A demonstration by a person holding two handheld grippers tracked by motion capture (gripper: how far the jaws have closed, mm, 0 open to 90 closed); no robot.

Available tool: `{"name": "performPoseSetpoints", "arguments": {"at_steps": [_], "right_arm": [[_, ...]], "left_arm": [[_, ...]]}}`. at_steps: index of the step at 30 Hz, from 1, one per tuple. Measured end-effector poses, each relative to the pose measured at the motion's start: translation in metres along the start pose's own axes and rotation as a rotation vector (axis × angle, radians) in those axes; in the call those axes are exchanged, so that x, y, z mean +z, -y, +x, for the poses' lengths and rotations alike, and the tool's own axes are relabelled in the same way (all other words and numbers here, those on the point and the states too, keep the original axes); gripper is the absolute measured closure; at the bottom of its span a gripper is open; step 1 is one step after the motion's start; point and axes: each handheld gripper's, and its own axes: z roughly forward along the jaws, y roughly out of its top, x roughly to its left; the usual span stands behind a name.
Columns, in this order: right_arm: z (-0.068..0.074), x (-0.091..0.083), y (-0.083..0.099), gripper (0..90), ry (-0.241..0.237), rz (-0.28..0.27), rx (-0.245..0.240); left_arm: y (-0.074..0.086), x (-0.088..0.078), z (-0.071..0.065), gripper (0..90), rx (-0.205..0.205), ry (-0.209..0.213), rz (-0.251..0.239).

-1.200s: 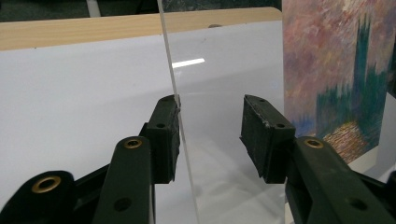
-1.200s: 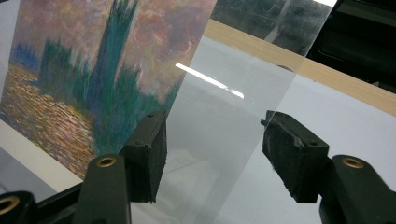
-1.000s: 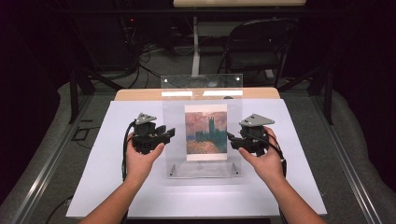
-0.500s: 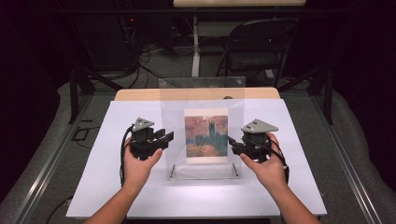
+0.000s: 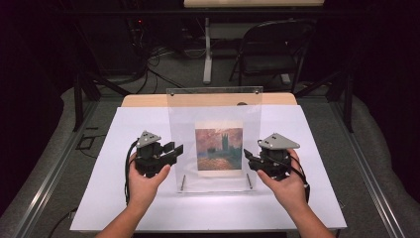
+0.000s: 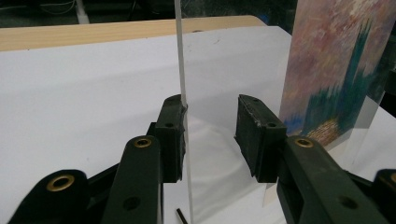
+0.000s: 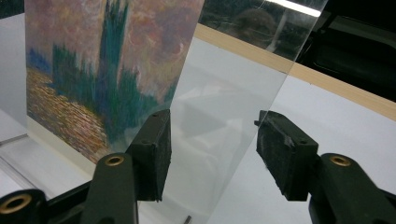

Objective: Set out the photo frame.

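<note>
While both grippers (image 5: 174,148) (image 5: 247,159) straddle frame (image 5: 214,114) edges, jaws closing

Nothing here can be read: no words, labels, brands or numbers on anything; the picture (image 5: 219,148) in the clear frame is paint alone.

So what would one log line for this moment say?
clear acrylic picture frame: upright on white table | left gripper: jaws closing, straddling edge | right gripper: same

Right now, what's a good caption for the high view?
Two hand-held grippers flank a clear picture frame.
</note>
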Motion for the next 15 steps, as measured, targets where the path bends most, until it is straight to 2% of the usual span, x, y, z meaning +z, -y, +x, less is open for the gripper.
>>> {"name": "performPoseSetpoints", "arguments": {"at_steps": [6, 15], "right_arm": [[0.0, -0.005, 0.002, 47.8, -0.014, -0.004, 0.008], [0.001, -0.011, 0.007, 53.3, -0.005, -0.018, -0.001]], "left_arm": [[0.004, -0.004, -0.002, 63.3, 0.008, 0.006, -0.009], [0.008, -0.008, -0.004, 63.9, 0.016, 0.015, -0.012]]}}
